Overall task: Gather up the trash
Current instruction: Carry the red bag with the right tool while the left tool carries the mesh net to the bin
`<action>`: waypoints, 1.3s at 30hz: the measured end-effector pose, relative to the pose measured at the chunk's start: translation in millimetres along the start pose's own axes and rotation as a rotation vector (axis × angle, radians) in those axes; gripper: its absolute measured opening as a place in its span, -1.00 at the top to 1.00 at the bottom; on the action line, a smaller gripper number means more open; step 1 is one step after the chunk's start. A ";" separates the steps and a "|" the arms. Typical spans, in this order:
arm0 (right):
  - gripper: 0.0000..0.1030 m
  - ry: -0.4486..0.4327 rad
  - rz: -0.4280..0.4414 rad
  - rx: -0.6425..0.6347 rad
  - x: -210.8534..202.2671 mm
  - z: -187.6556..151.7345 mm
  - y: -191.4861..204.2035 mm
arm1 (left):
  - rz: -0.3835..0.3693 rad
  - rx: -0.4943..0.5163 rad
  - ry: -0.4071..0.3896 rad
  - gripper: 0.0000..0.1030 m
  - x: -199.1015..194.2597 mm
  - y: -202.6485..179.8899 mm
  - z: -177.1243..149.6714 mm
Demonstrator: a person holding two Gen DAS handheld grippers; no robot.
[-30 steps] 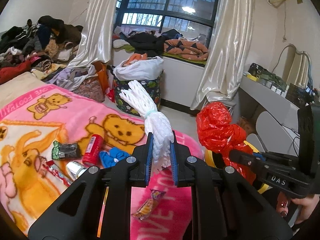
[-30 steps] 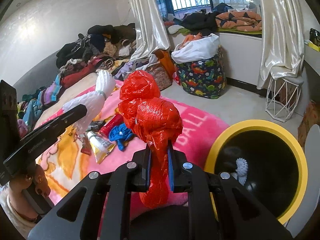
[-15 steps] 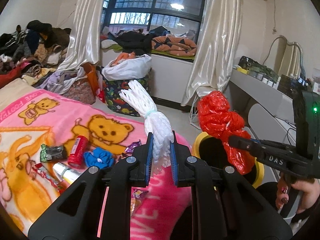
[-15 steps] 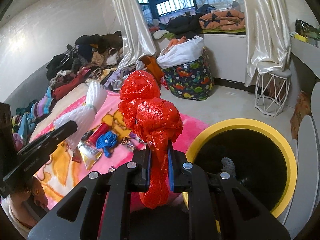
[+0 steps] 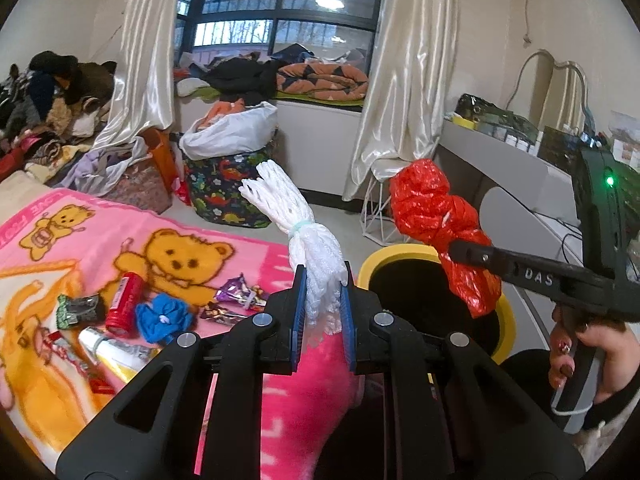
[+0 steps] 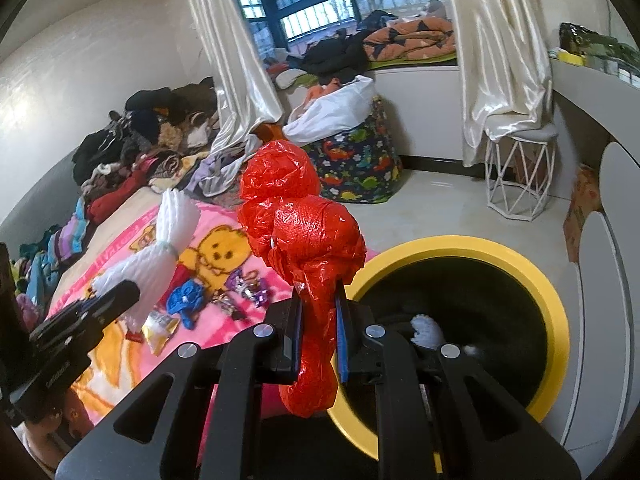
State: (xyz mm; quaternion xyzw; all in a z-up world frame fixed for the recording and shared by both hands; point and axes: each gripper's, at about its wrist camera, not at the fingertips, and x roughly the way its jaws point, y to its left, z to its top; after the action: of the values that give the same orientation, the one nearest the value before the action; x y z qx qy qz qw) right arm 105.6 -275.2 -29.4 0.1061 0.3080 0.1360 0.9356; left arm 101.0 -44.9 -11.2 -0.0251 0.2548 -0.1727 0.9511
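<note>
A bed with a pink bear-print blanket fills the left of both views, and beside it on the floor stands a black bin with a yellow rim. A dinosaur-print basket holding a white bag sits by the window, near a white wire stool. The right gripper has its jaws clamped on a knotted red plastic bag, which stands upright just left of the bin's rim; in the left wrist view the bag hangs over the bin's opening. The left gripper has its jaws clamped on a bundle of white foam netting tied with a pale band, held above the blanket's edge near the bin. A small white scrap lies inside the bin. On the blanket lie a red can, a blue crumpled piece, a silver tube, a dark wrapper and purple sweet wrappers. A hand grips the right gripper's handle.
</note>
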 end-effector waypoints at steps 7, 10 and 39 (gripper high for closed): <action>0.75 -0.016 -0.066 0.038 -4.3 -1.0 -24.2 | -0.040 0.055 0.029 0.80 12.9 -24.0 -3.7; 0.75 -0.021 -0.088 0.063 -5.9 -2.1 -36.1 | -0.060 0.082 0.039 0.80 19.4 -35.3 -4.2; 0.75 0.017 -0.195 0.270 -7.2 -15.3 -130.2 | -0.206 0.224 0.181 0.80 89.3 -109.6 -20.5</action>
State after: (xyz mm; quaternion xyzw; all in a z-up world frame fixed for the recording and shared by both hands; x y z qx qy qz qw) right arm 115.3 -398.2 -74.3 0.1995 0.3402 0.0029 0.9190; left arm 128.7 -177.5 -56.7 0.0708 0.3146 -0.2981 0.8984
